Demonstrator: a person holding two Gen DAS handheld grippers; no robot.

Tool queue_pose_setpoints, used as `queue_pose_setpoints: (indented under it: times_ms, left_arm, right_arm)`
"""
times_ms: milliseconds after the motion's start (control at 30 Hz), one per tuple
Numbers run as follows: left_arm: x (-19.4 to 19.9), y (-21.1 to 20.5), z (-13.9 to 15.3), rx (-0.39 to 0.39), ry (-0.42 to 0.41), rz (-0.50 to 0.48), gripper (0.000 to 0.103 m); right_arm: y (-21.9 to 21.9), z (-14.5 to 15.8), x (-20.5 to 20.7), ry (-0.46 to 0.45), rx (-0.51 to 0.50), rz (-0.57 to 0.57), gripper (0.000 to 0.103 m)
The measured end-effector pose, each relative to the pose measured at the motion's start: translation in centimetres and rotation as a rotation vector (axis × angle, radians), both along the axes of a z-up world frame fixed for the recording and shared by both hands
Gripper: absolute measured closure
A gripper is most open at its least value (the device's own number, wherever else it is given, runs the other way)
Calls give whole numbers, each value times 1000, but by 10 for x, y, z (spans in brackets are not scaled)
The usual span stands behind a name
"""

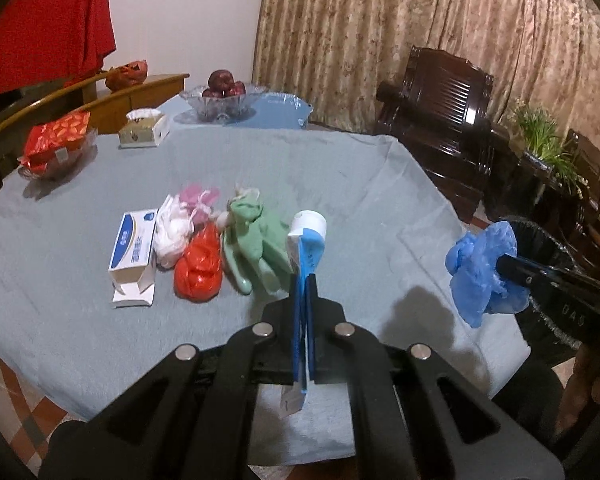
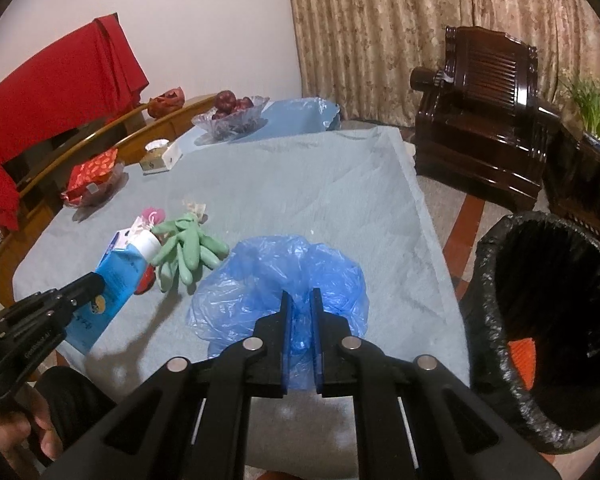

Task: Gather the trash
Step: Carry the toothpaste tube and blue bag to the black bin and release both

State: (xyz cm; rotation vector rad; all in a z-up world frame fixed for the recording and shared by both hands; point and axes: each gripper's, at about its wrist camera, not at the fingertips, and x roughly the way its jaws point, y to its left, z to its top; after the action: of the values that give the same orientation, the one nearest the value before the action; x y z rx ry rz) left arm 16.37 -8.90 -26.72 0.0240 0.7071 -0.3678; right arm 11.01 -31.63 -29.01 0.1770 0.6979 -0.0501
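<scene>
Blue plastic bag (image 2: 284, 280) pinched inside right hand-held gripper (image 2: 300, 300).

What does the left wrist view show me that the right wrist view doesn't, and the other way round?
Only the left wrist view: the red plastic bag and white bag in full beside the green gloves. Only the right wrist view: the bin's inside, with an orange scrap. Both: the left gripper clamping the toothpaste tube, the right gripper clamping the blue plastic bag.

Black left gripper (image 1: 303, 292), silver round bolts, blue finger pads
</scene>
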Motion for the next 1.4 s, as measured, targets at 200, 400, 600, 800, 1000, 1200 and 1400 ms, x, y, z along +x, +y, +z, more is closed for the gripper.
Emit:
queue_pose_setpoints:
  times_ms: [200, 400, 600, 800, 1000, 1200, 1400]
  left_arm:
    - [-10, -19, 14, -2, -8, -2, 101]
    - [-20, -56, 33, -12, -27, -19, 101]
    - [-32, -114, 48, -26, -40, -89, 101]
    - [-43, -183, 54, -39, -38, -193, 101]
    - [-54, -252, 45, -52, -5, -286, 101]
    - [-59, -307, 27, -52, 48, -331, 101]
    - [-61, -344, 2, -7, 90, -308, 101]
  right_arm:
    - [-13, 14, -9, -26, -26, -4, 94]
    - [-47, 30, -23, -45, -49, -35, 94]
    - [-99, 45, -42, -58, -75, -96, 94]
    - [-151, 52, -60, -51, -115, -166, 94]
    - [-213, 41, -77, -14, -122, -254, 94]
    - [-251, 26, -85, 13, -122, -293, 94]
    - [-280, 8, -85, 43, -131, -263, 94]
